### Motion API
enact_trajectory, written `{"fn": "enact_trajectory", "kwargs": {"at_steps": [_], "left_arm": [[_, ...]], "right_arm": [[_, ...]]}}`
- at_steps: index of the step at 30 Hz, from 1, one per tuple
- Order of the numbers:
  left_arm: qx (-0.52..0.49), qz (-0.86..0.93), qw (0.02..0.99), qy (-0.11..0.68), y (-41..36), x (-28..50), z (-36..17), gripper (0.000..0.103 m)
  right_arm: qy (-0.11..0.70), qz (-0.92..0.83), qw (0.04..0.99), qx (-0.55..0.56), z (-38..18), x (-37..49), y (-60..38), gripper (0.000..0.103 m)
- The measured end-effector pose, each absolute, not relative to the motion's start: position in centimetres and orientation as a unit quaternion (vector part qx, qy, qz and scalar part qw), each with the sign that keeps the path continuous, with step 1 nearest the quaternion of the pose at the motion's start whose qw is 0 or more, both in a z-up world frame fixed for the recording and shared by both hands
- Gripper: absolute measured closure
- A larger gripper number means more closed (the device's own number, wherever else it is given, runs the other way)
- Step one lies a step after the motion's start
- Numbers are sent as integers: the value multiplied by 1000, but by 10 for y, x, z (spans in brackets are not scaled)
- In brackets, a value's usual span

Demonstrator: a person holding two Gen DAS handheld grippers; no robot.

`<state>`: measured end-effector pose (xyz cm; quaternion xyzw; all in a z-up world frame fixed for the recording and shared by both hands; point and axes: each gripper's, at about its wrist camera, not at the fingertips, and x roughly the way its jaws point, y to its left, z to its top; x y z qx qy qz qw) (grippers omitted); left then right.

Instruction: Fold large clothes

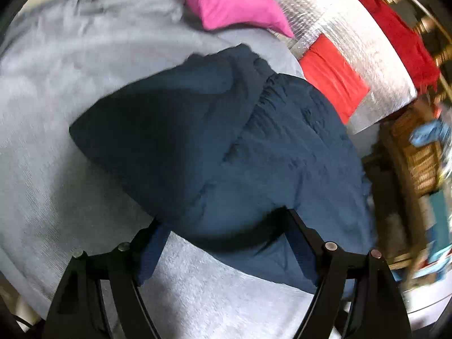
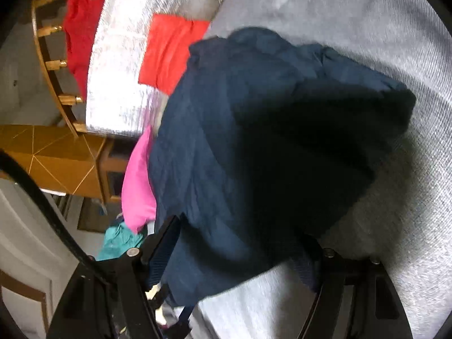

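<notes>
A large navy blue garment [image 1: 220, 147] lies bunched and partly folded on a light grey bed sheet [image 1: 70, 99]. My left gripper [image 1: 226, 226] stands with its fingers wide apart, and the garment's near edge drapes between them. In the right wrist view the same navy garment [image 2: 240, 155] fills the middle. My right gripper [image 2: 237, 254] also has its fingers spread, with cloth hanging over and between them. The fingertips of both grippers are hidden by the fabric.
A pink pillow [image 1: 231, 0] lies at the far side of the bed. A silver quilted cover [image 1: 353, 65] with red cloths [image 1: 333, 79] lies to the right. A wooden rail [image 2: 53, 65] and wooden cabinet [image 2: 56, 161] stand past the bed edge. A teal cloth [image 2: 118, 240] lies beside the pillow [image 2: 138, 180].
</notes>
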<state>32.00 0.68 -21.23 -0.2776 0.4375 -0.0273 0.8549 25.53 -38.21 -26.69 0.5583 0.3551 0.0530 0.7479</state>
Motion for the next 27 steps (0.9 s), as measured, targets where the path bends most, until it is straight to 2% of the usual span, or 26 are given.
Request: {"fn": "enact_trajectory", "kwargs": {"at_steps": [3, 8, 10, 27], "left_arm": [[-232, -7, 874, 426, -8, 320, -208, 22], [-197, 7, 887, 417, -17, 322, -204, 22], [-183, 12, 891, 415, -21, 324, -204, 22], [-134, 29, 903, 408, -27, 321, -205, 21]], "right_arm": [[352, 37, 772, 528, -260, 257, -369, 24], [370, 43, 787, 492, -254, 264, -363, 44], [377, 40, 786, 489, -254, 265, -363, 48], [387, 39, 780, 490, -264, 268, -363, 48]]}}
